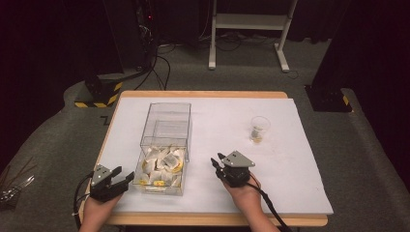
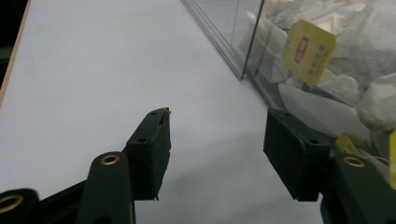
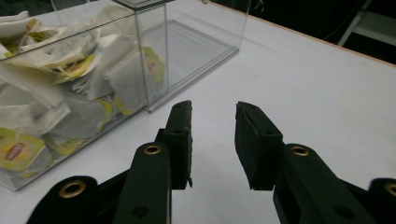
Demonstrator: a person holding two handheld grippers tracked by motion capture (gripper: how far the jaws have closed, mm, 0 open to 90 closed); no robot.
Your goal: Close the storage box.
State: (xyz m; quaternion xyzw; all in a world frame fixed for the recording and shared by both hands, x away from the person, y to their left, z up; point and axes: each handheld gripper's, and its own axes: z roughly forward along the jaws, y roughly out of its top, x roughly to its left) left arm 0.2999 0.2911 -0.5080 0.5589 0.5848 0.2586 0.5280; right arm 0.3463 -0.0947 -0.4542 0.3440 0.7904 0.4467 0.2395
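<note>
We hold both empty: left gripper (image 1: 124, 177) wide beside the teabag box (image 1: 163, 186), right gripper (image 1: 217, 165) narrower (teabags (image 3: 42, 93) left of its fingers); approach from above.

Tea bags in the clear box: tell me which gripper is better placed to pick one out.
Probably the left gripper: it sits right beside the tea bags, open and empty. The right gripper is farther off.
</note>
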